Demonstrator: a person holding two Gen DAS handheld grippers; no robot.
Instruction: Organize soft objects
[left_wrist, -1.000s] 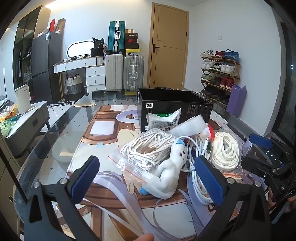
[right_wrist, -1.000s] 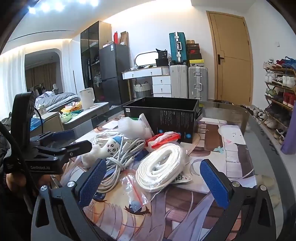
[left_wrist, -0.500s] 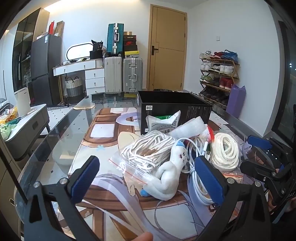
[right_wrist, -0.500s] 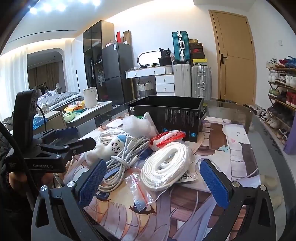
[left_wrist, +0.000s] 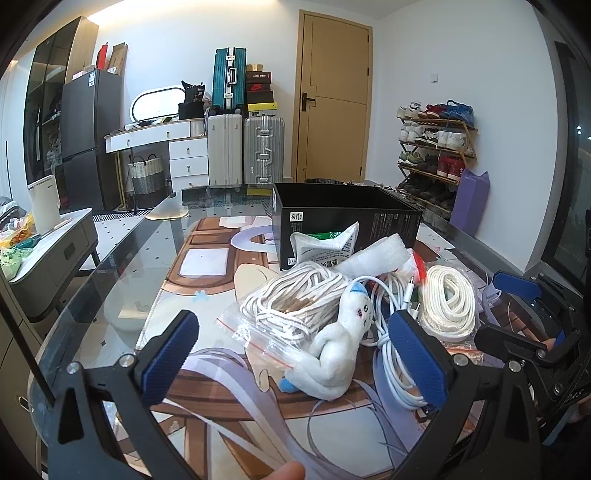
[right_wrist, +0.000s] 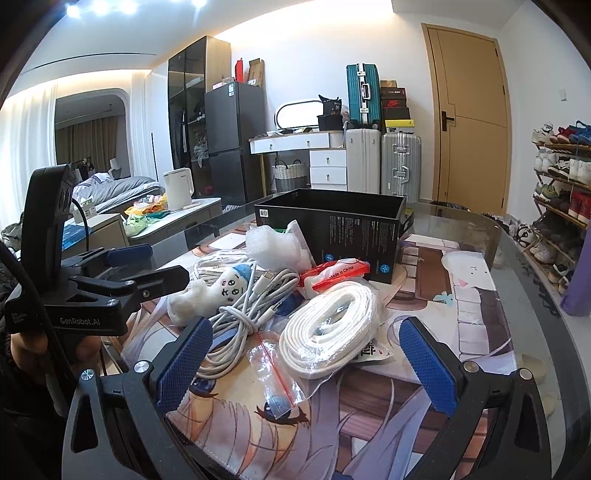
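Note:
A pile of soft things lies on a printed mat before an open black box (left_wrist: 343, 218) (right_wrist: 347, 225). A white plush toy (left_wrist: 336, 347) (right_wrist: 221, 288) with a blue cap leans on a bagged coil of beige rope (left_wrist: 295, 306). Beside it lie white cables (left_wrist: 391, 302) (right_wrist: 251, 295), a bagged white cord coil (left_wrist: 448, 302) (right_wrist: 328, 328), bubble wrap (right_wrist: 273, 245) and a red wipes pack (right_wrist: 334, 271). My left gripper (left_wrist: 295, 354) stands open just short of the plush. My right gripper (right_wrist: 303, 362) stands open around the near edge of the cord coil.
The glass table's rim (right_wrist: 517, 251) curves round on the right. A low grey cabinet (left_wrist: 48, 251) with a white kettle stands left of the table. Suitcases (left_wrist: 243, 147), a door and a shoe rack (left_wrist: 432, 147) line the far wall.
Both grippers have drifted slightly; the pile sits a little nearer in each view. Nothing was taken hold of, and both stay open.

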